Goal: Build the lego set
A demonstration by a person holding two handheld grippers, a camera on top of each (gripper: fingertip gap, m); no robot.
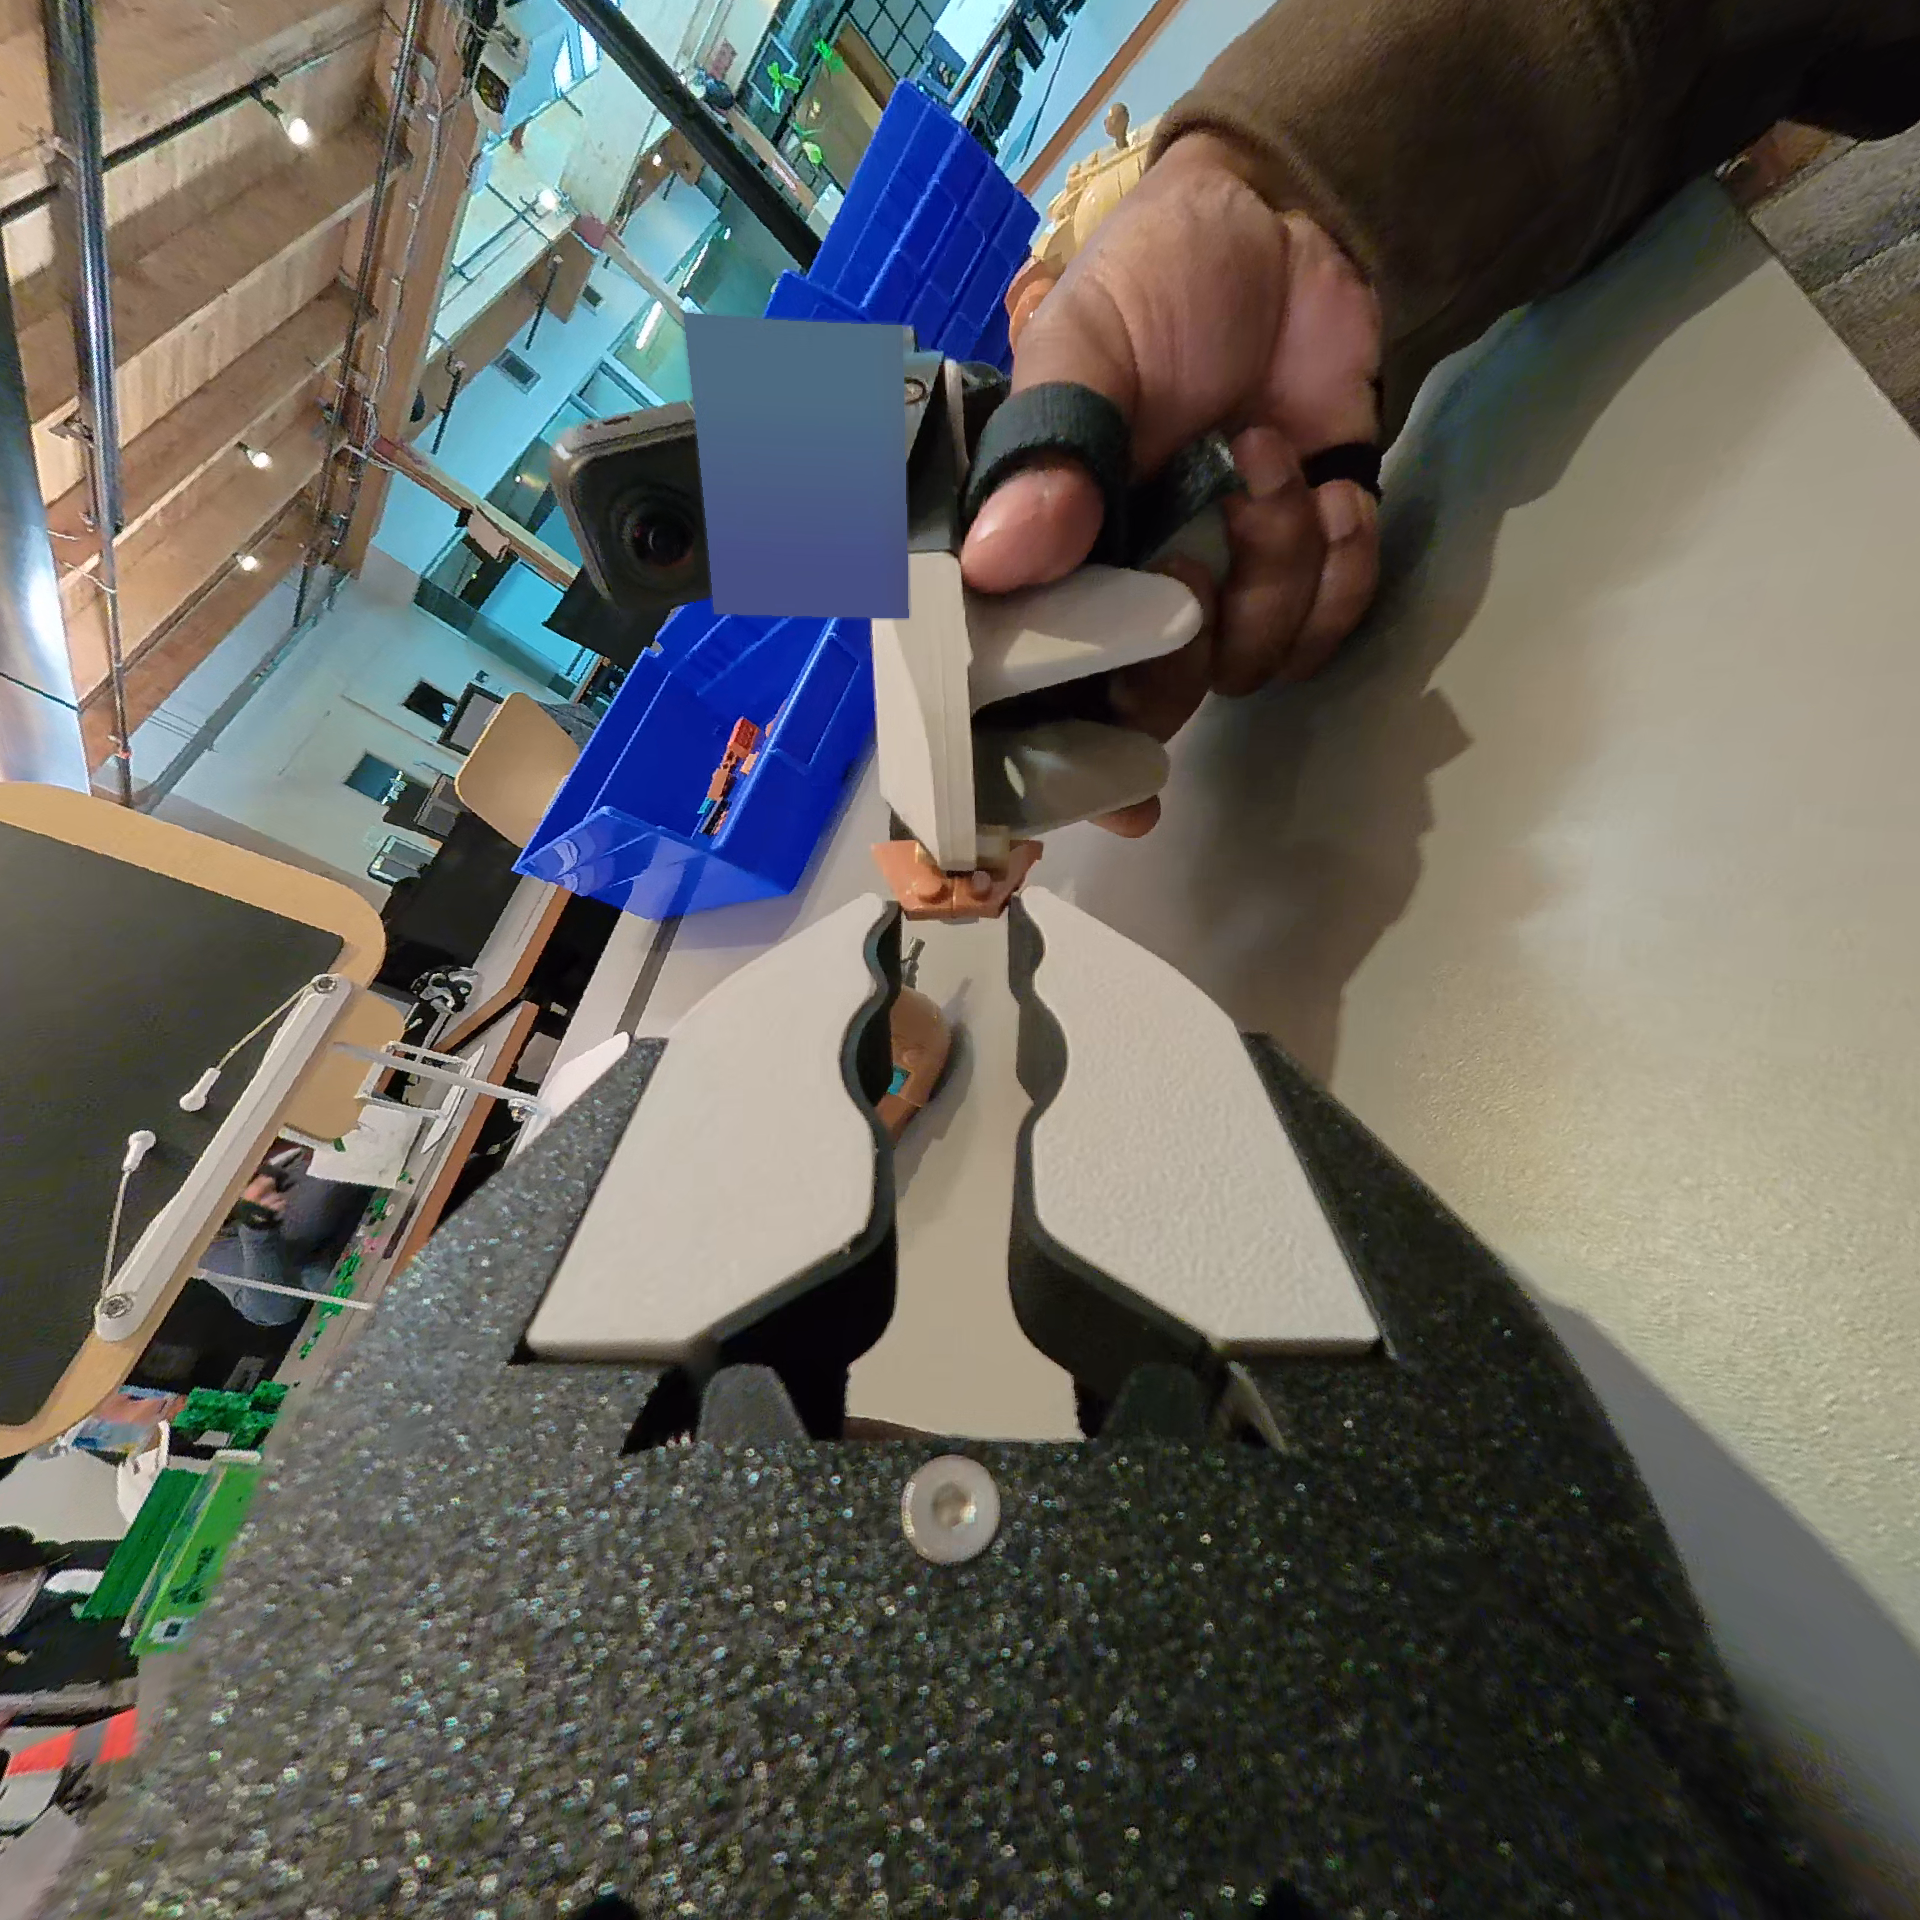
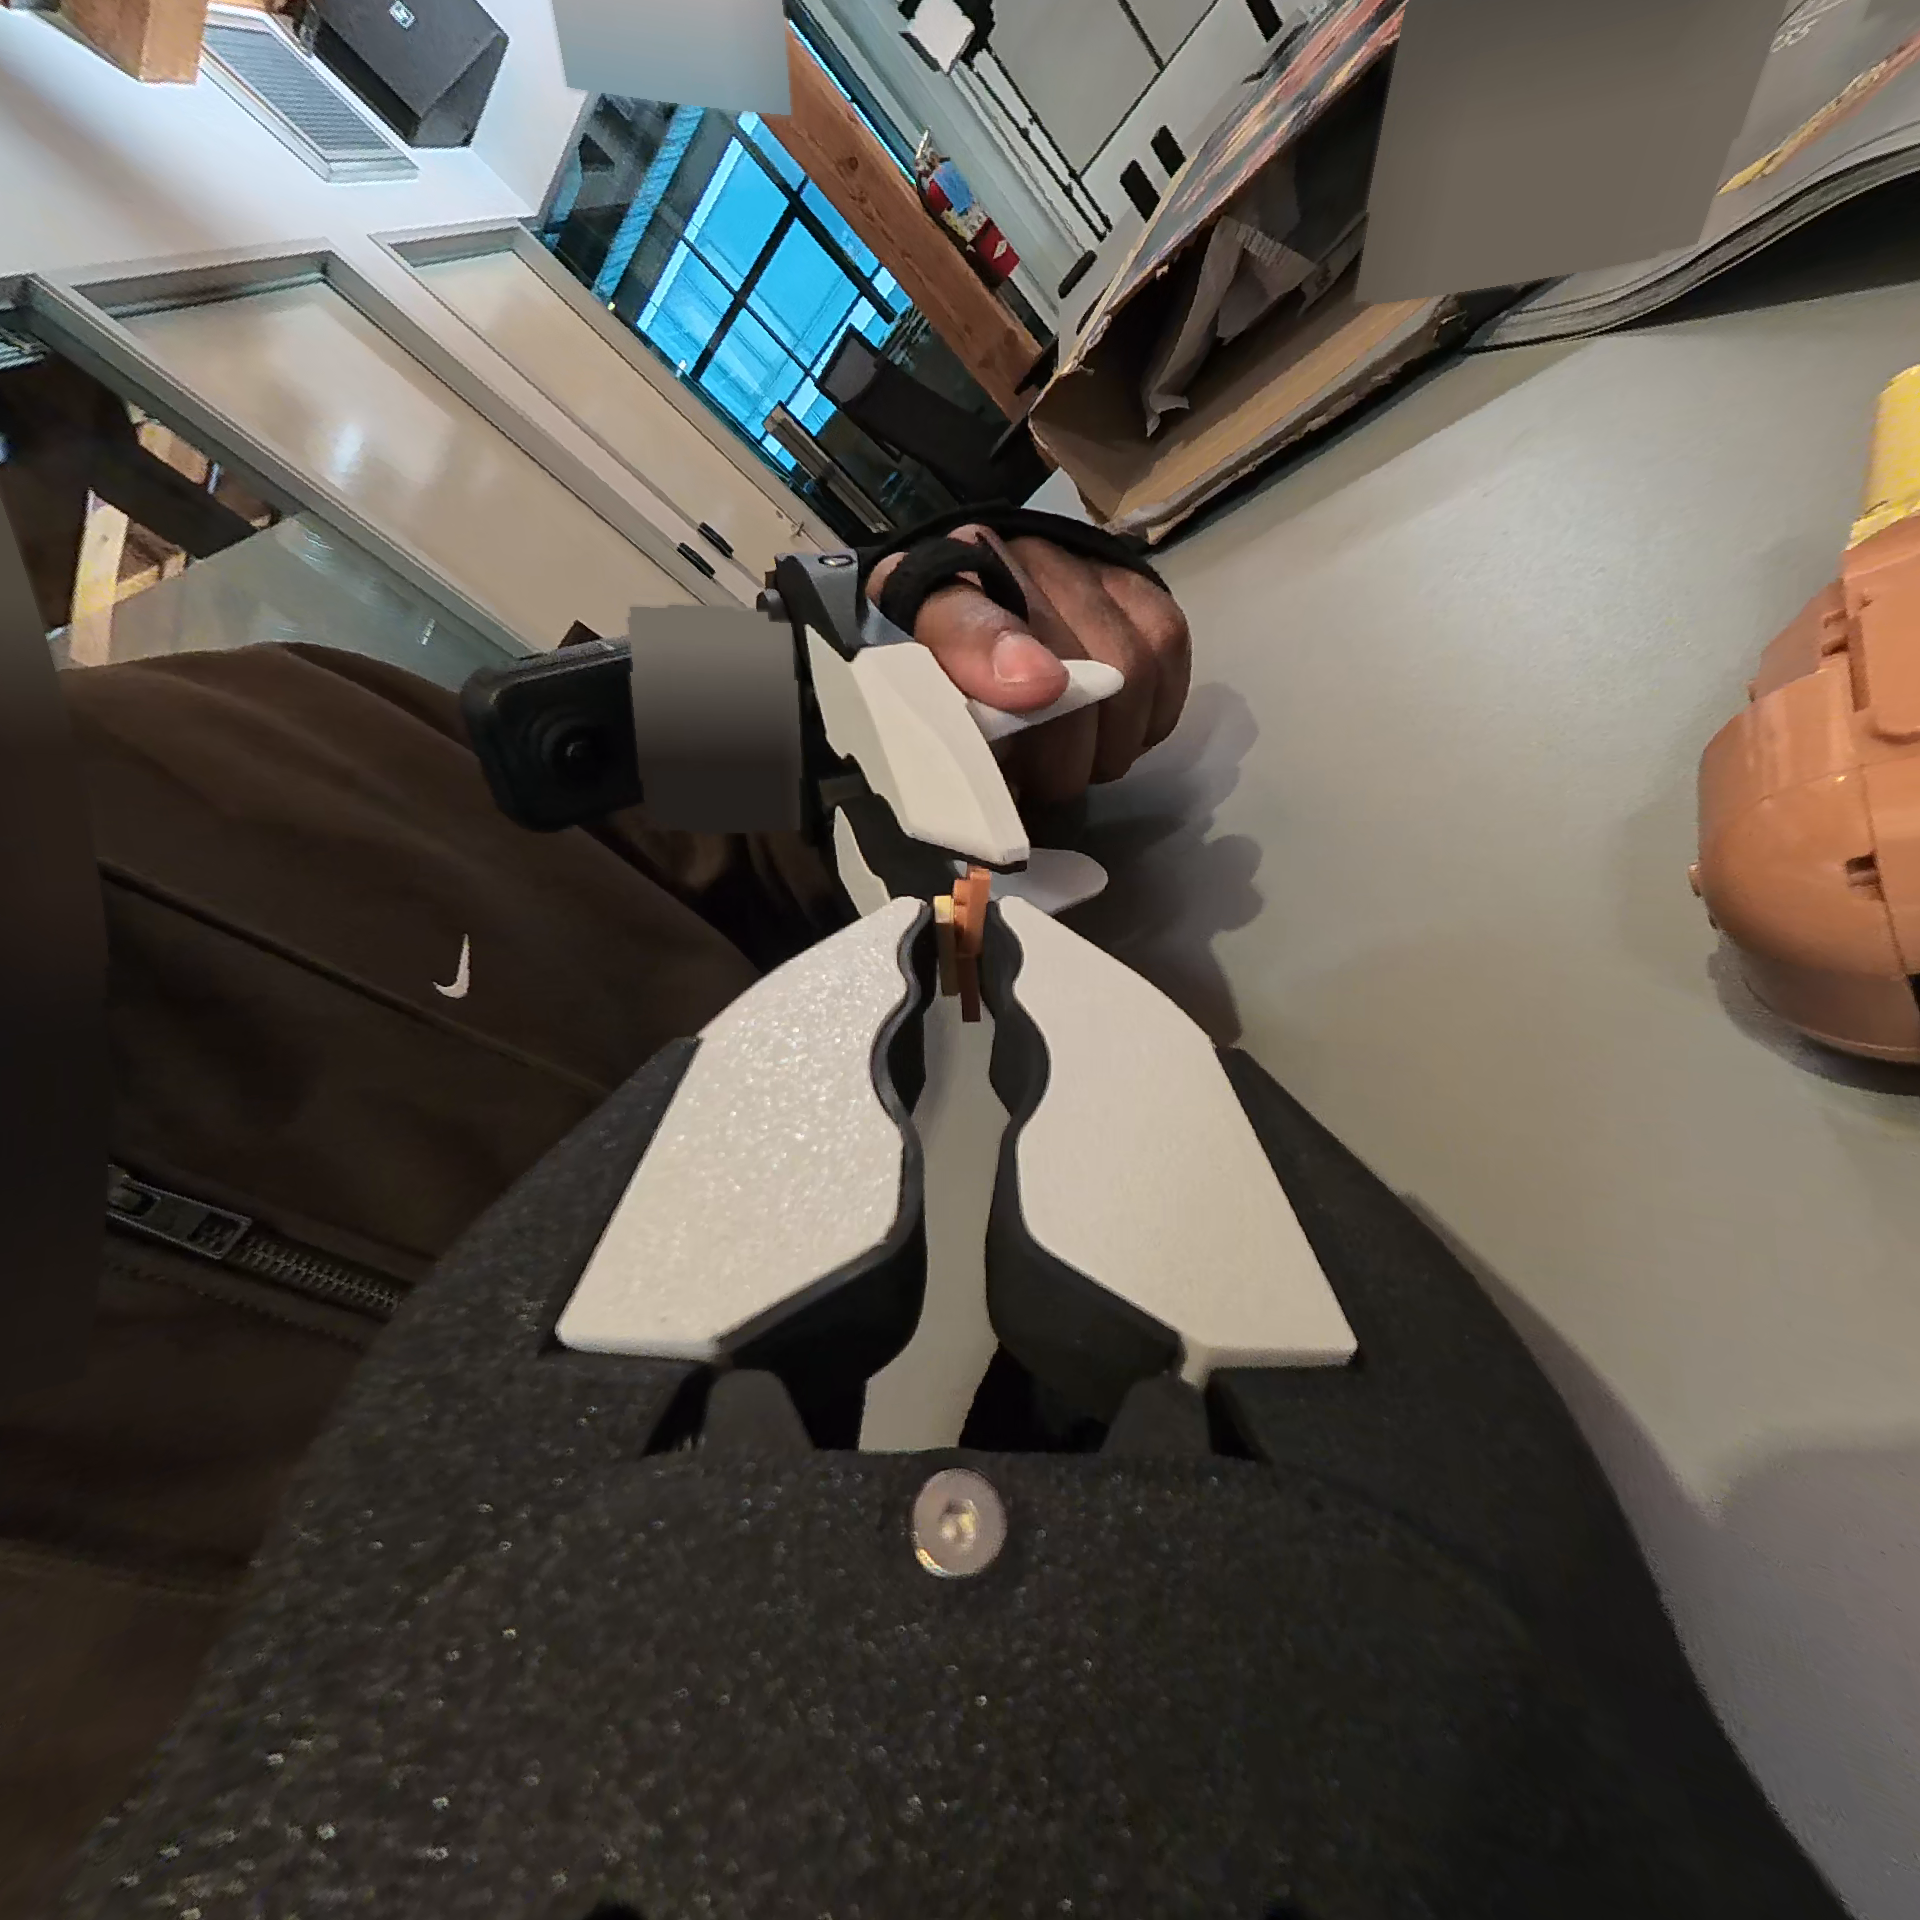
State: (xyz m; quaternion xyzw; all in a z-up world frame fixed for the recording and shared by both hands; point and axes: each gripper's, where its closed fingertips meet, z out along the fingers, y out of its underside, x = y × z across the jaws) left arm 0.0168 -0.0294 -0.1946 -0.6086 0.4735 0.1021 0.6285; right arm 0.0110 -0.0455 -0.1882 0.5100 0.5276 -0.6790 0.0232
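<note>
The two grippers meet tip to tip just above a pale grey table [image 1: 1558, 831]. In the left wrist view, the left gripper [image 1: 951, 920] has its jaws a little apart, and a small brown lego piece [image 1: 956, 883] sits right at their tips. I cannot tell if the left jaws pinch it or only touch it. The right gripper [image 1: 961, 842] comes in from above, held by a hand [image 1: 1195, 416] in a brown sleeve, and it touches the same piece. In the right wrist view, the right gripper [image 2: 961, 925] has its jaws nearly closed and squeezes the thin brown piece [image 2: 966, 945] edge-on between them. A blue bin [image 1: 707, 790] with small bricks stands behind. A big tan lego build [image 2: 1829, 831] sits on the table, well apart from the grippers.
</note>
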